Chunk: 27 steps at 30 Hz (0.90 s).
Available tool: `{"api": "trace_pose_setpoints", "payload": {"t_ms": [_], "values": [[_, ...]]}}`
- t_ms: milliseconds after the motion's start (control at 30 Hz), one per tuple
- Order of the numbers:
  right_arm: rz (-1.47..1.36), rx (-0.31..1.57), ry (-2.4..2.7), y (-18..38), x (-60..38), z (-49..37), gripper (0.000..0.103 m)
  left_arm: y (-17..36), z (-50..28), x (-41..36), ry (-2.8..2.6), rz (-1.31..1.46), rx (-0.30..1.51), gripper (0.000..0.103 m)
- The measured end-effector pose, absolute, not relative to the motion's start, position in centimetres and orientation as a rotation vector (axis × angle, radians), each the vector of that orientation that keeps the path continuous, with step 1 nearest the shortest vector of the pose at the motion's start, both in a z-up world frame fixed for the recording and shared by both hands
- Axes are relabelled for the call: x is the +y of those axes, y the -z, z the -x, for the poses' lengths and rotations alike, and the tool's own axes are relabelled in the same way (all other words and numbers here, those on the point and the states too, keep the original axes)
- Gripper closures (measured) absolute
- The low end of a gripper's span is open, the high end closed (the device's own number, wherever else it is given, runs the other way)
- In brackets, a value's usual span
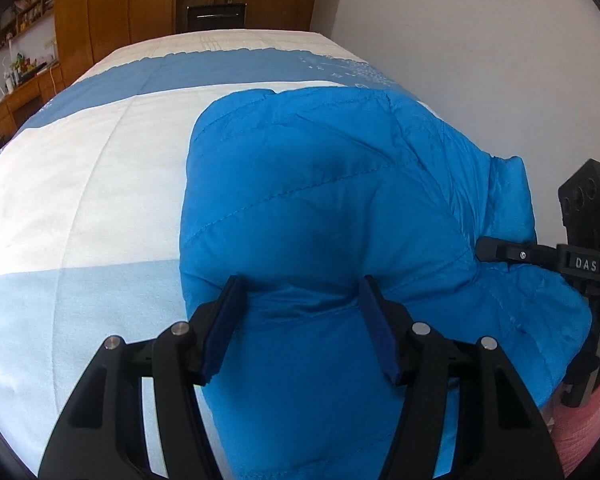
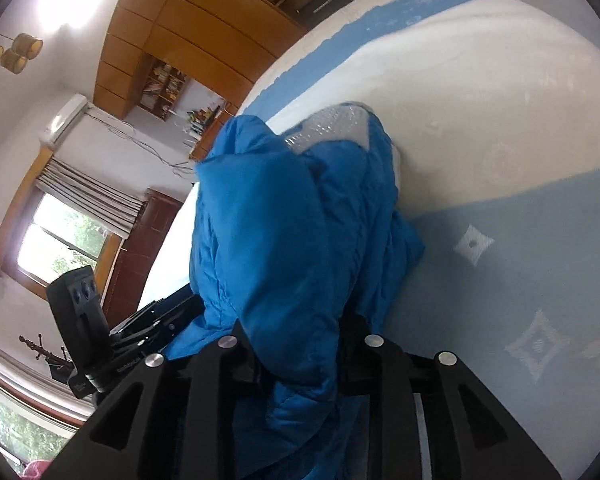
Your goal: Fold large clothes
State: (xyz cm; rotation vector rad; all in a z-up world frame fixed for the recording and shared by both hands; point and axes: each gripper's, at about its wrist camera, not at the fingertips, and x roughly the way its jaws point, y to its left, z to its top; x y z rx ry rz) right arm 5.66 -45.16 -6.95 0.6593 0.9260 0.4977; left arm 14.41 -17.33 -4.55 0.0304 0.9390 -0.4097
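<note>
A bright blue quilted puffer jacket [image 1: 332, 200] lies bunched on the bed [image 1: 80, 200], near its right side. My left gripper [image 1: 300, 300] has its jaws apart around a thick fold of the jacket, and the blue pads [image 1: 224, 328] press its sides. My right gripper [image 1: 500, 252] comes in from the right and clamps the jacket's edge. In the right wrist view the jacket [image 2: 284, 220] rises between my right gripper's fingers [image 2: 296, 344], which are shut on it. A silvery lining [image 2: 332, 124] shows at the top. My left gripper [image 2: 156, 320] appears at the left.
The bed cover [image 2: 500, 140] has white and blue bands. A white wall [image 1: 480, 40] runs along the bed's right side. Wooden wardrobes [image 1: 112, 4] and a desk [image 1: 16, 104] stand beyond the bed. A window [image 2: 60, 240] is at the left.
</note>
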Motion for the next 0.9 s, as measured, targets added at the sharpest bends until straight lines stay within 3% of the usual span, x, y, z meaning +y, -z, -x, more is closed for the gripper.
{"api": "trace_pose_setpoints", "payload": {"t_ms": [100,267,400,600,900], "values": [[-0.584,0.911,-0.439,4.6,-44.9,-4.2,0.065,3.4,-13.5,-16.8,0.423,0.008,0.945,0.046],[-0.419,0.783,-0.313,-1.1,-44.5,-0.7,0.065,0.8,-11.8,-15.2,0.424,0.067,0.895,0.046],[-0.38,0.711,-0.459,-4.1,-41.3,0.8,0.08,-0.4,-10.3,-15.4,0.439,0.108,0.869,0.05],[-0.297,0.751,-0.513,-2.6,-37.1,1.1,0.086,0.6,-9.1,-16.4,0.459,0.115,0.881,0.051],[-0.303,0.774,-0.397,1.1,-38.3,3.6,0.094,2.6,-8.5,-16.4,0.414,0.107,0.871,0.068]]}}
